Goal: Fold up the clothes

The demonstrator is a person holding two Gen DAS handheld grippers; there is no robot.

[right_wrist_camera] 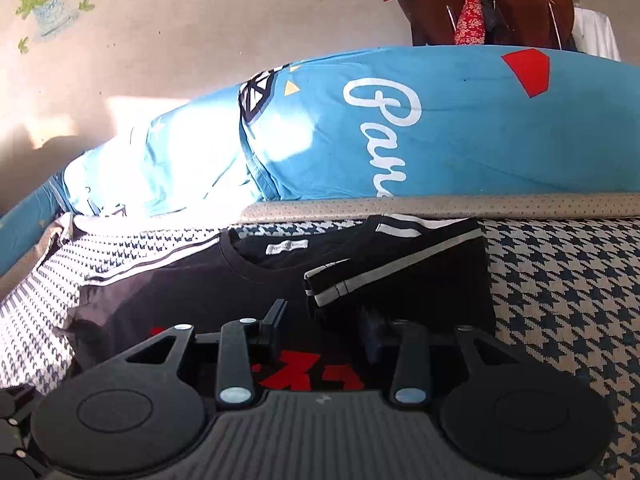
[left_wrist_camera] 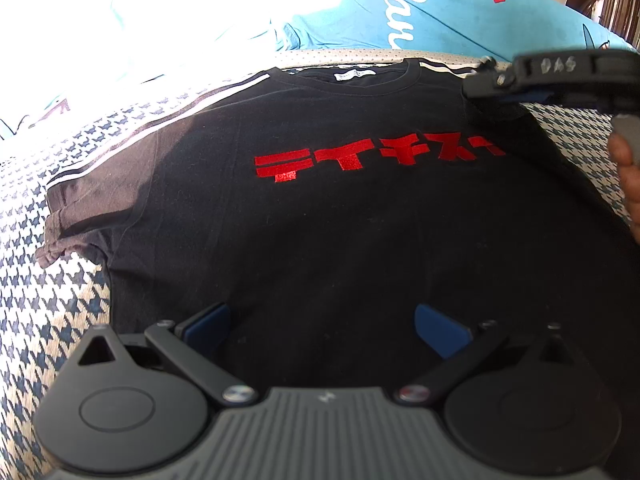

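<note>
We see a black T-shirt (left_wrist_camera: 320, 240) with red lettering (left_wrist_camera: 372, 158) flat on the houndstooth cover (right_wrist_camera: 560, 280), white-striped sleeve (right_wrist_camera: 384, 276) folded inward, our left gripper (left_wrist_camera: 322, 330) spread wide, our right gripper (right_wrist_camera: 322, 330) also parted, holding nothing

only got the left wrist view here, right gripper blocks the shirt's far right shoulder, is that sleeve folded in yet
Observer: Yes. In the right wrist view the right sleeve lies folded over the chest of the black t-shirt.
Operator: right gripper holding it
Observer: No, the right gripper is open, with nothing between its fingers.
Operator: anything behind the bed i cant see
Observer: A red floral cloth hangs over brown furniture past the blue pillow.
</note>
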